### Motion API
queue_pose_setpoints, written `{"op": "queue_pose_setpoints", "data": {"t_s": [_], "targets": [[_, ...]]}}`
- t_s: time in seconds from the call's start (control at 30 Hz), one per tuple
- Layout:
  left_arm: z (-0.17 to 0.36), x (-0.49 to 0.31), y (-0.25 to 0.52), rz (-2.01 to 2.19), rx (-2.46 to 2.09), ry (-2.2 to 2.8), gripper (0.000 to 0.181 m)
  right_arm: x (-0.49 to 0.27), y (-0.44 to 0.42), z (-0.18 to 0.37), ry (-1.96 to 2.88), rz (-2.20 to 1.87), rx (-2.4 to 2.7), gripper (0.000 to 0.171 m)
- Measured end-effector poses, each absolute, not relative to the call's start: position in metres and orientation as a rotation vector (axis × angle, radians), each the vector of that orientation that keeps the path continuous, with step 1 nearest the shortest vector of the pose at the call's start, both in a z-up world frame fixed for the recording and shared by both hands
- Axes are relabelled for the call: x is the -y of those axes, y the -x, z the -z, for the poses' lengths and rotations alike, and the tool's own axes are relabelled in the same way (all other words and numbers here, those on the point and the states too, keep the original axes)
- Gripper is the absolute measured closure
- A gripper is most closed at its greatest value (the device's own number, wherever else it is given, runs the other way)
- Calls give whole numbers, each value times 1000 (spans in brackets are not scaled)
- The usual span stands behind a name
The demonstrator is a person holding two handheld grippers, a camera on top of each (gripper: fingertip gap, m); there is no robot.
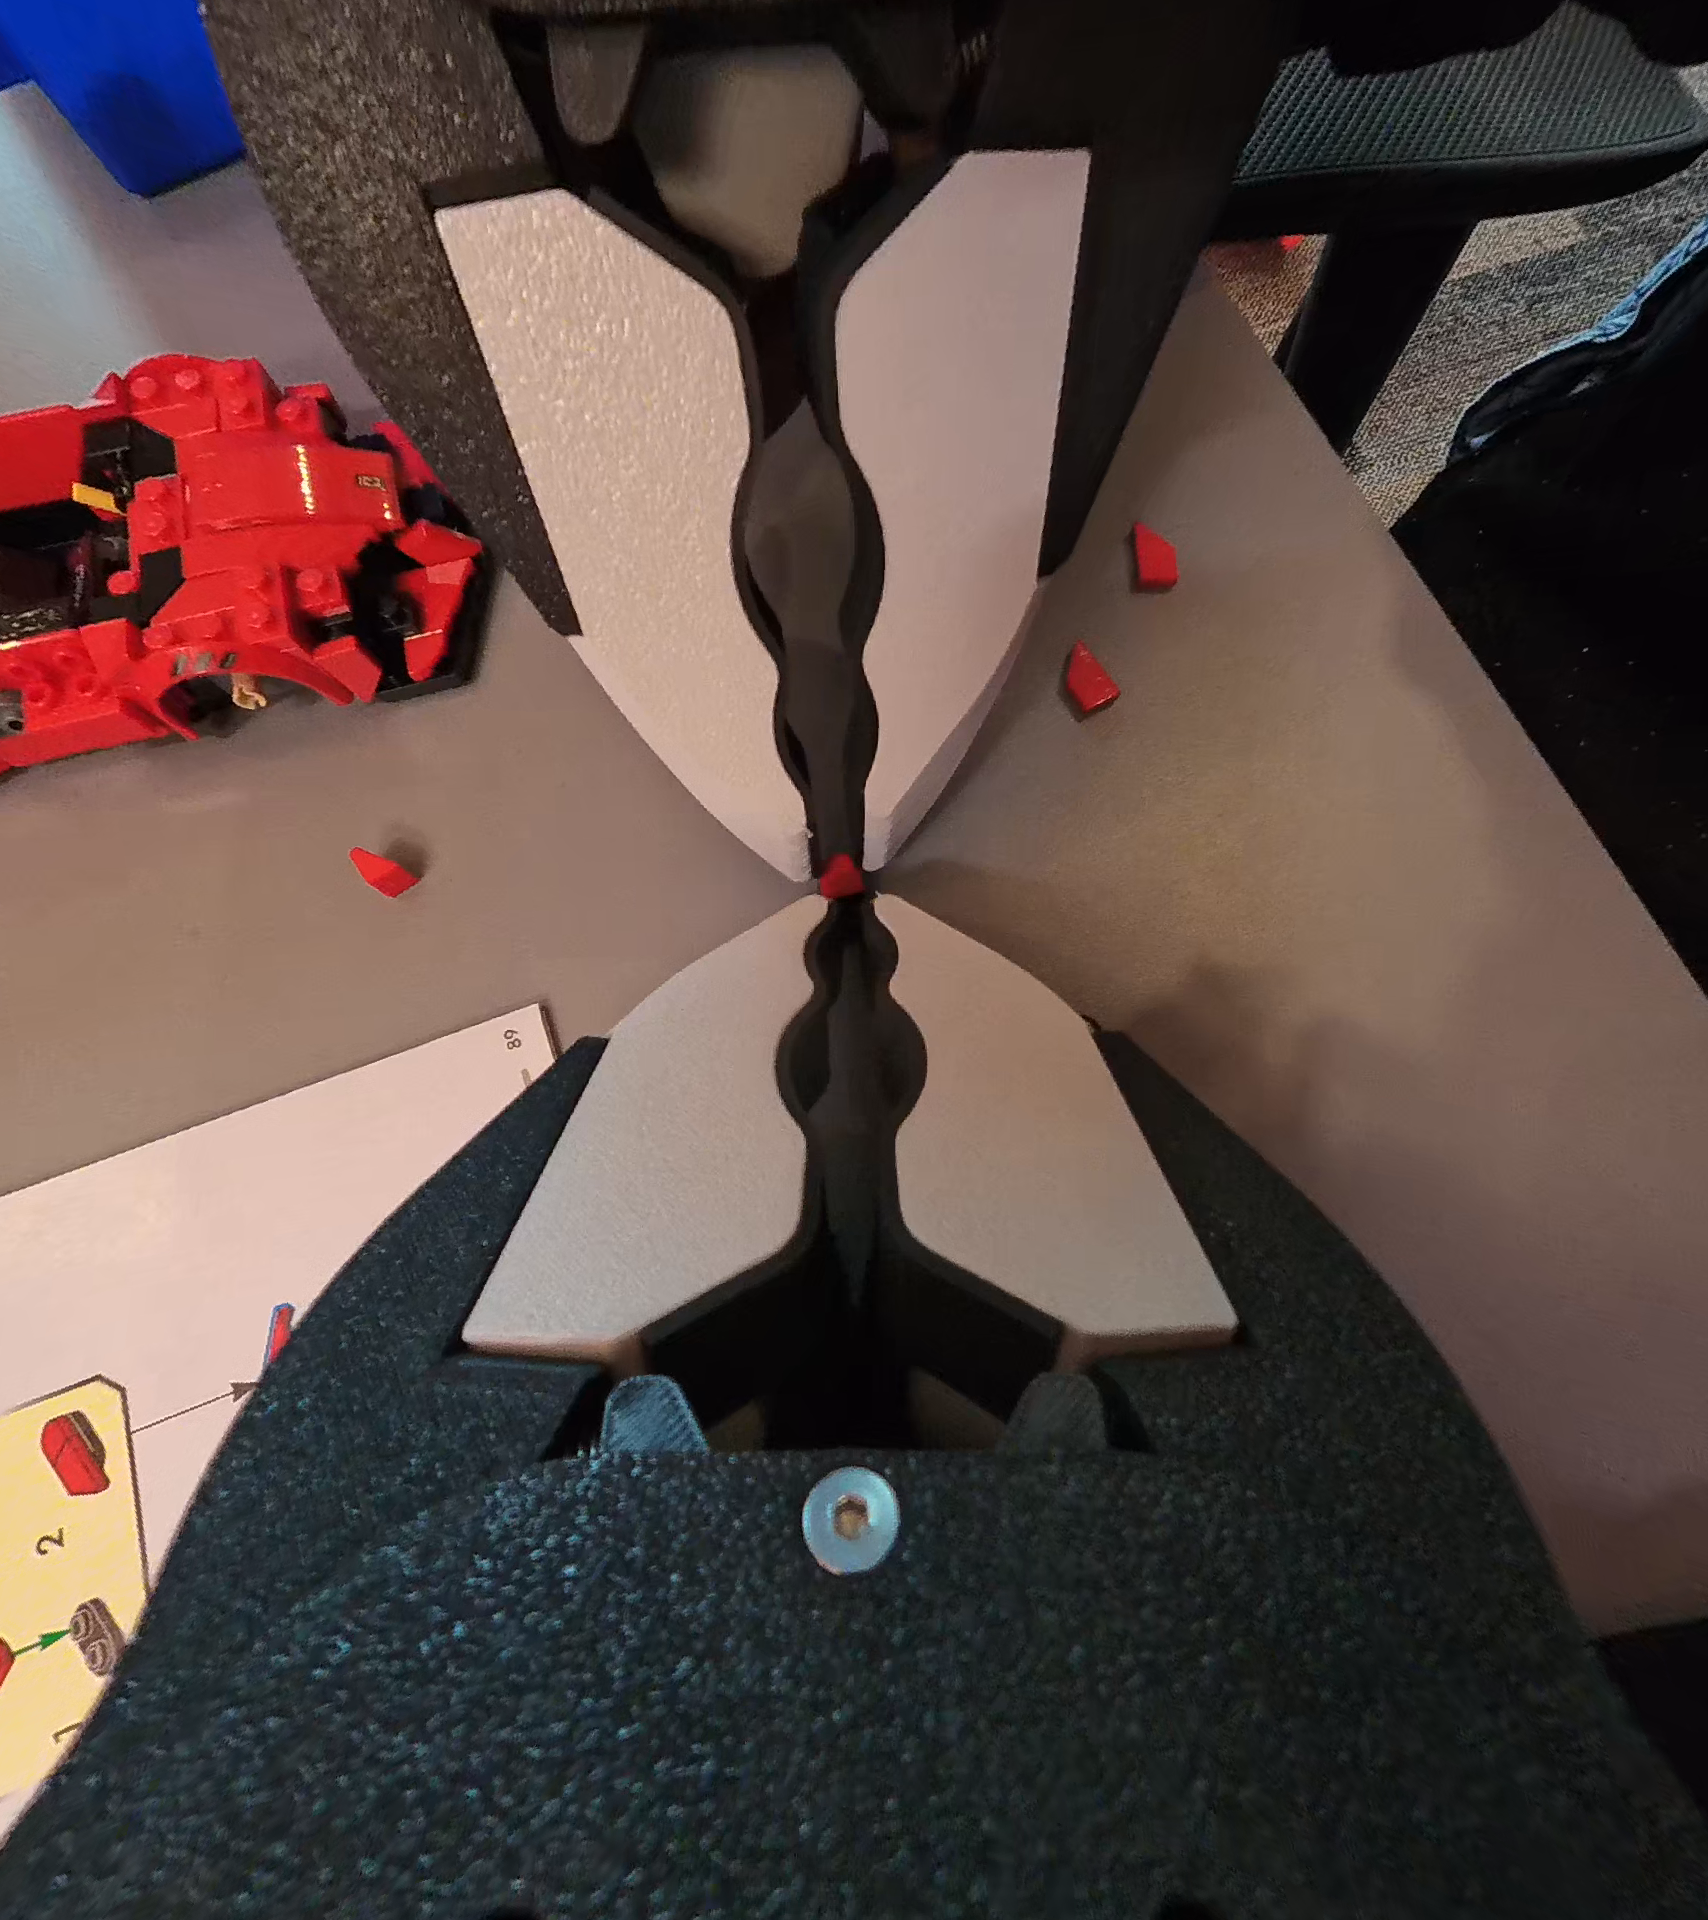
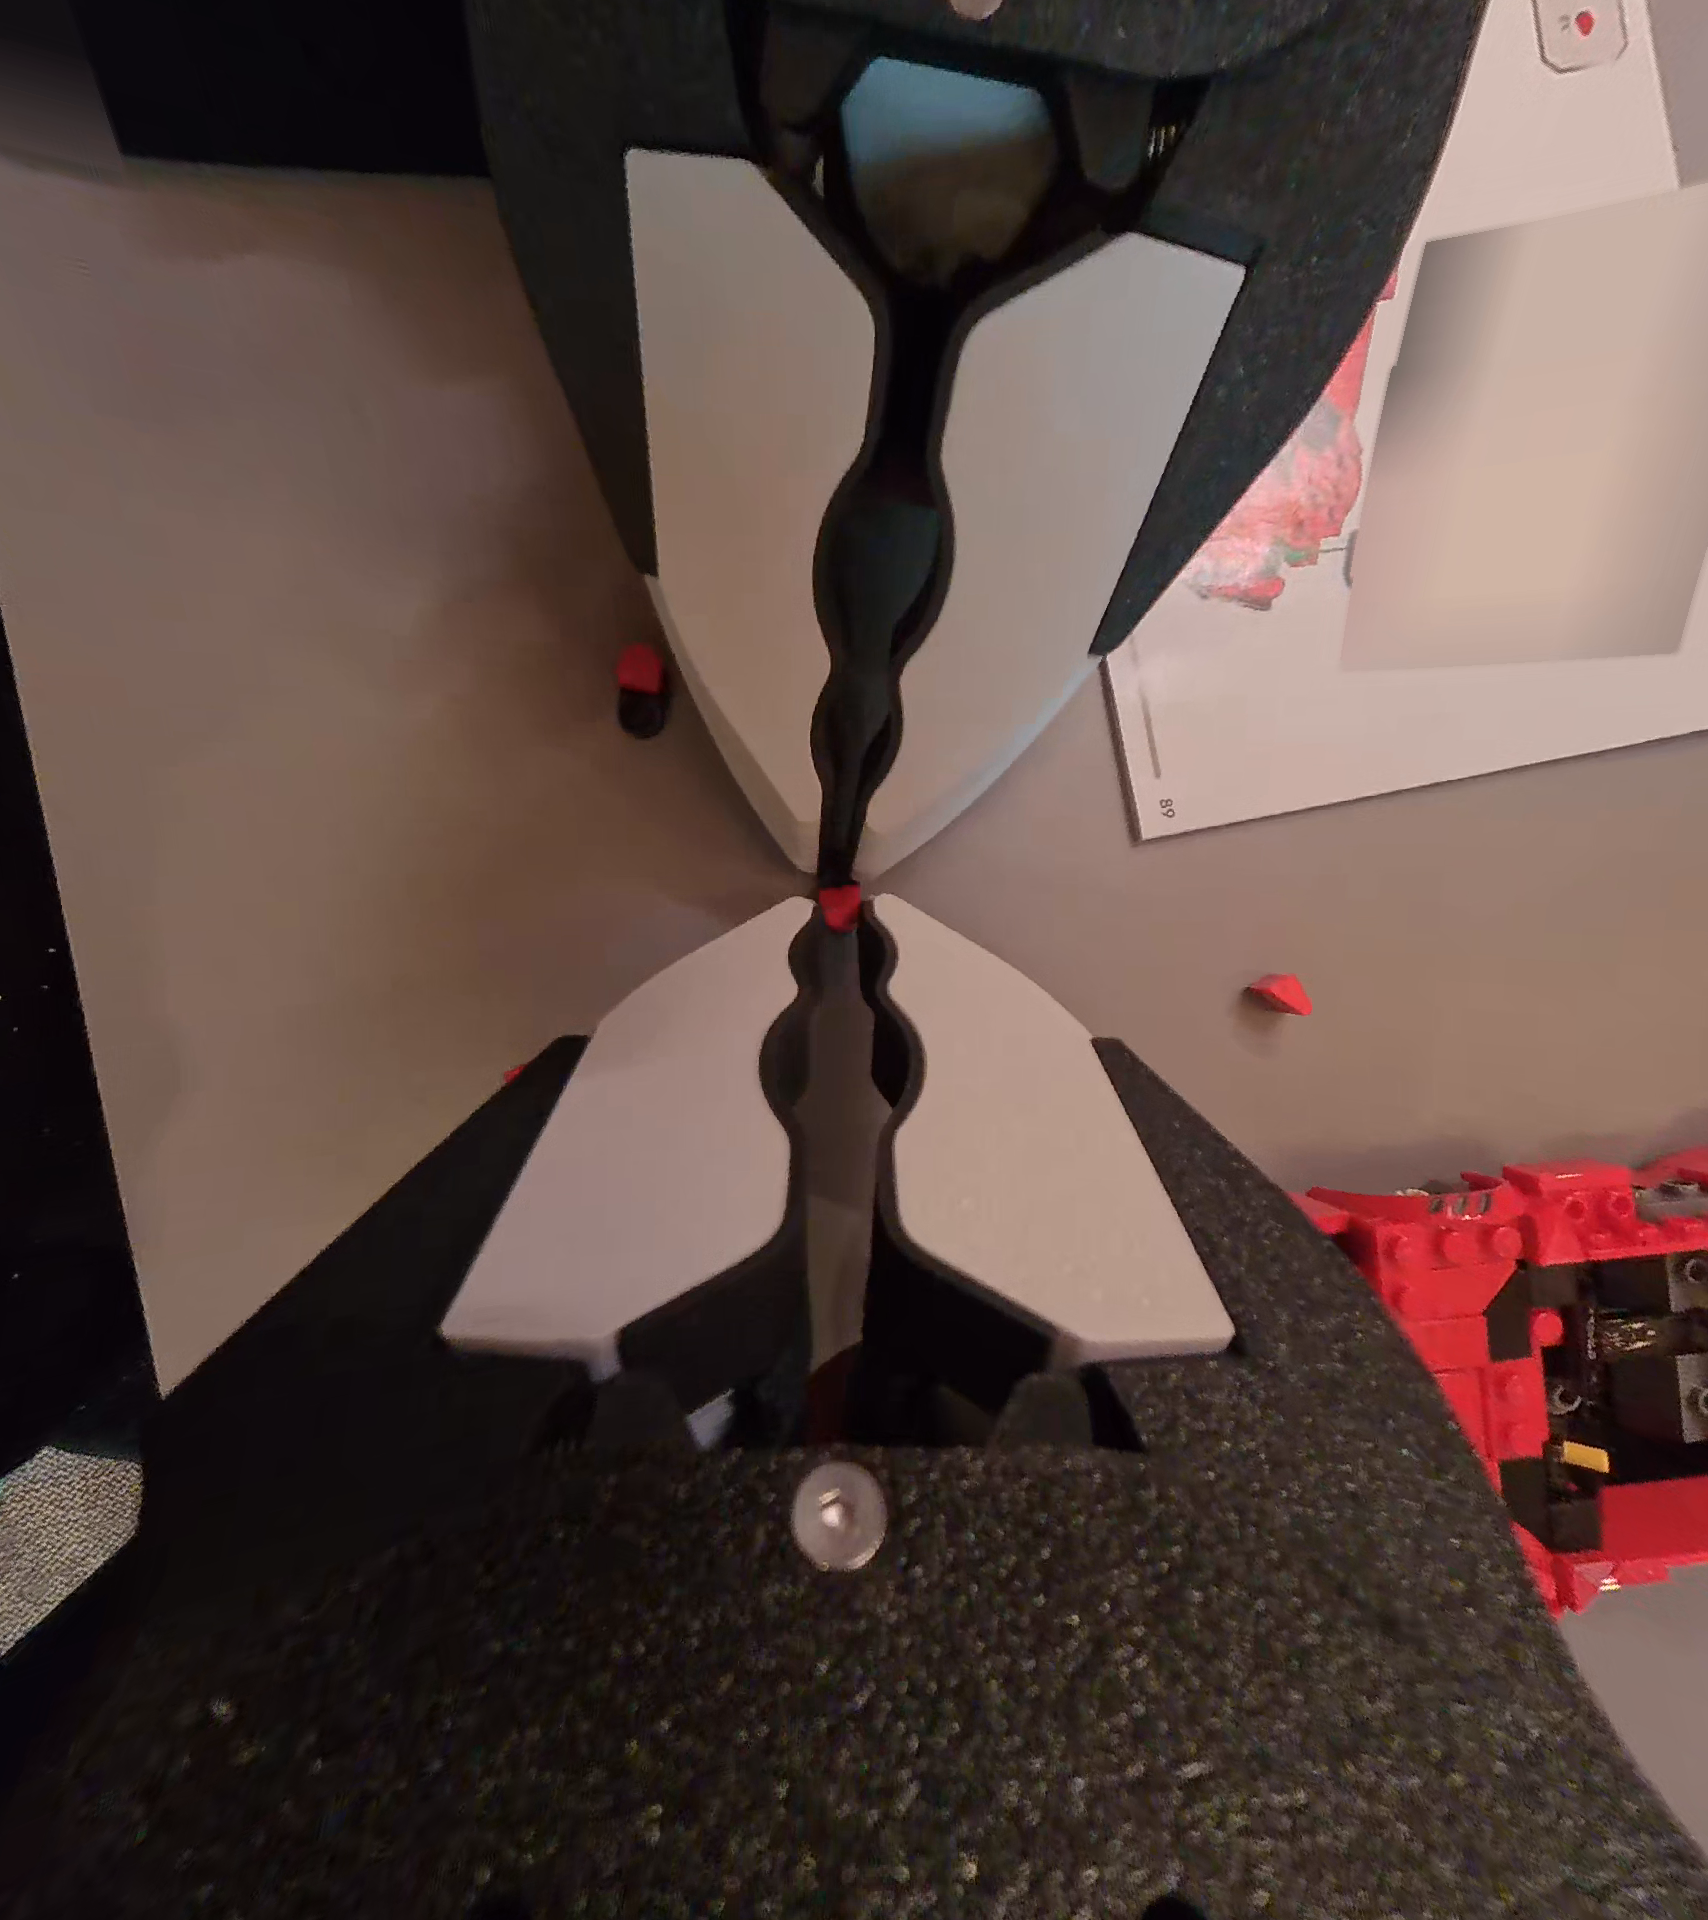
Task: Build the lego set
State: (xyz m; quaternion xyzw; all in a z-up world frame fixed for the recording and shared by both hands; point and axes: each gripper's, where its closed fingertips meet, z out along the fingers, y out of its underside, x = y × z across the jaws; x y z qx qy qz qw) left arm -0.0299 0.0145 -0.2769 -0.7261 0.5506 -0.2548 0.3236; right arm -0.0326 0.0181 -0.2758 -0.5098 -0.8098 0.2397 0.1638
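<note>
The grey table (image 1: 1193, 935) carries the red Lego car (image 1: 175, 561), an instruction booklet (image 1: 154, 1299) and loose red slope bricks (image 1: 1094, 681). The left gripper (image 1: 842, 914) and right gripper (image 2: 837, 920) meet tip to tip, both clenched on one tiny red brick (image 1: 841, 876).

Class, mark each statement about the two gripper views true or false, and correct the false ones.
1. The left gripper and right gripper meet tip to tip around a small red piece. True.
2. The red car is fully built, with a roof on. False: its interior is open.
3. Loose red pieces lie on the table. True.
4. The instruction booklet is closed. False: it lies open.
</note>
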Motion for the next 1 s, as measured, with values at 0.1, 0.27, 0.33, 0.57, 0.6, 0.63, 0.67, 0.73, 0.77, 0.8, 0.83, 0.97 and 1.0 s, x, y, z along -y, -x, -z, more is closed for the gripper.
{"op": "queue_pose_setpoints", "data": {"t_s": [0.1,0.27,0.33,0.57,0.6,0.63,0.67,0.73,0.77,0.8,0.83,0.97,1.0], "targets": [[277,-14,30,682,-1434,1918,179,-18,32,276,1454,-670,2319,166],[278,-14,31,717,-1409,1949,181,-18,32,277,1485,-658,2344,166],[278,-14,32,718,-1408,1950,181,-18,32,277,1504,-655,2353,166],[278,-15,32,718,-1405,1950,181,-18,32,278,1580,-797,2312,165],[278,-15,31,719,-1404,1951,181,-18,31,279,1588,-835,2290,165],[278,-15,32,720,-1403,1952,181,-18,32,279,1592,-871,2264,165],[278,-15,32,719,-1402,1952,181,-18,32,279,1593,-902,2235,165],[278,-14,32,723,-1400,1954,181,-18,31,279,1596,-956,2177,164],[278,-14,32,724,-1400,1955,181,-18,31,279,1598,-978,2153,164],[278,-14,32,723,-1400,1954,181,-18,31,280,1596,-993,2136,164],[278,-14,32,723,-1400,1954,181,-18,31,280,1592,-1006,2124,164],[277,-13,31,740,-1405,1953,181,-18,32,279,1566,-1033,2099,164],[276,-13,31,743,-1403,1949,181,-18,32,279,1562,-1034,2093,164]]}}
